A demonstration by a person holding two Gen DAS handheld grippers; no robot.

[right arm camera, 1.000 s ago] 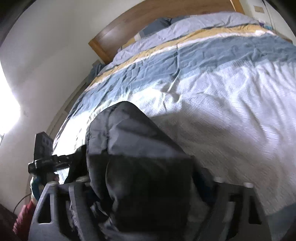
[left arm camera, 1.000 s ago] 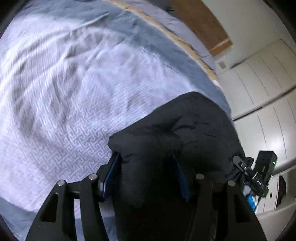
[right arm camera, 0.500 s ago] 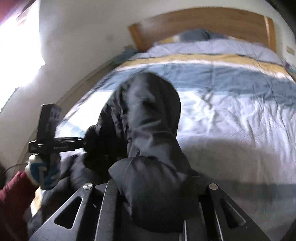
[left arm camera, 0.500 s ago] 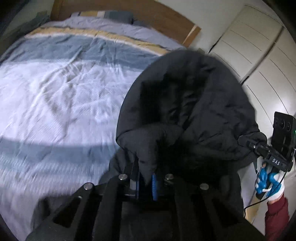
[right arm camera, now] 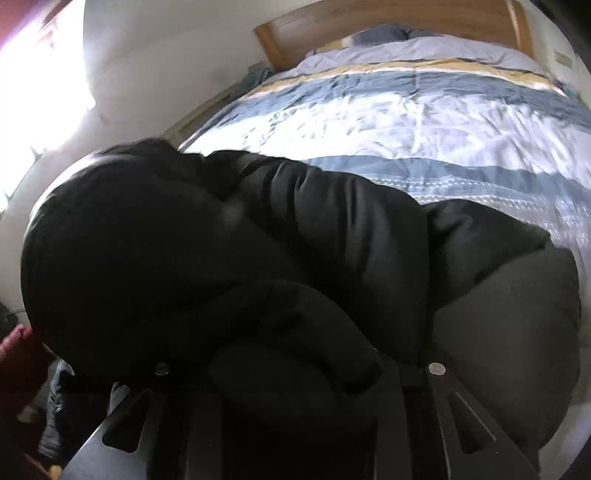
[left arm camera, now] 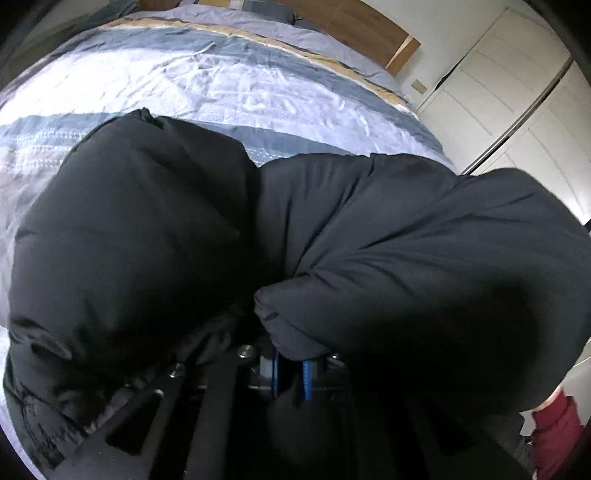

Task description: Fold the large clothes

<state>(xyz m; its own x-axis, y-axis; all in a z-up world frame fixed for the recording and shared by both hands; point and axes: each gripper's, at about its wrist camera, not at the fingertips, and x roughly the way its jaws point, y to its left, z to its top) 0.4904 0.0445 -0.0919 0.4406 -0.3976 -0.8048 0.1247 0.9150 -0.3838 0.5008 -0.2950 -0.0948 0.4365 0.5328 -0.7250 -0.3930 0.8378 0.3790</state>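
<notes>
- The left gripper (left arm camera: 291, 373) is clenched on a fold of the black puffer jacket (left arm camera: 369, 236); its blue pads (left arm camera: 306, 380) stand almost together with the cloth pinched between them.
- The jaws of the right gripper (right arm camera: 295, 387) are opening, with a thick roll of the jacket (right arm camera: 295, 258) between them; its fingertips are hidden, so I cannot tell if they press the cloth.
- The jacket hangs bunched in front of both cameras, over the near end of the bed.
- The striped duvet (left arm camera: 229, 81) covers the bed up to the wooden headboard (right arm camera: 388, 26).
- White wardrobe doors (left arm camera: 509, 92) stand beside the bed.
- A dark red sleeve (left arm camera: 557, 432) shows at the edge.
</notes>
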